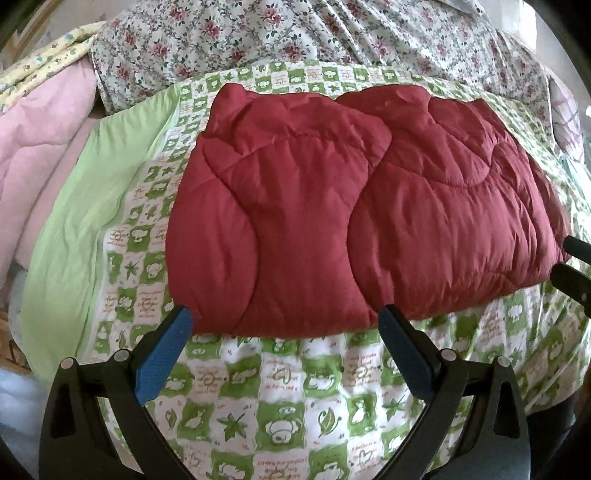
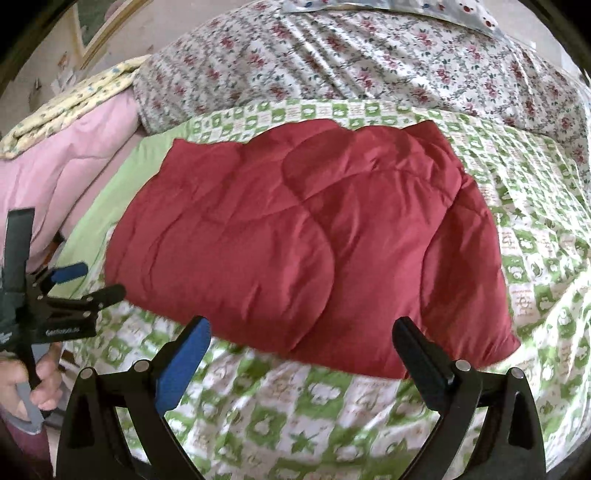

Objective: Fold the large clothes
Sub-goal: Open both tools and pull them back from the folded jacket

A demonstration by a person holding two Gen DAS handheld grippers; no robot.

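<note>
The left tool [image 1: 284,325] is spread wide and holds nothing. Its blue pads [image 1: 162,360] sit at 7 and 5 o'clock in the left wrist view, and both tips come just up to the near edge of the red puffy coat [image 1: 332,206]. From here I cannot tell if they touch the cloth or hang a little over it.

The right tool [image 2: 301,334] is spread wide too, with nothing between its fingers. Its tips are just beside the near edge of the coat in the right wrist view. In the left wrist view a bit of this tool shows at 3 o'clock, close to the coat's right end. In the right wrist view the left tool shows at 9 o'clock, and a hand [image 2: 27,384] grips its handle at 8 o'clock.

The coat lies folded and flat in the middle of the bed, with one soft half lapped over the other. Under it is a green and white checked cover [image 1: 295,398] with little bears and leaves. A plain green strip [image 1: 81,206] runs along the cover at 9 o'clock. Past the coat, at 12 o'clock, is a sheet with red flowers [image 1: 295,33]. A pink blanket [image 1: 40,136] is bunched at 10 o'clock, with a yellow cloth [image 2: 70,101] on top of it.
</note>
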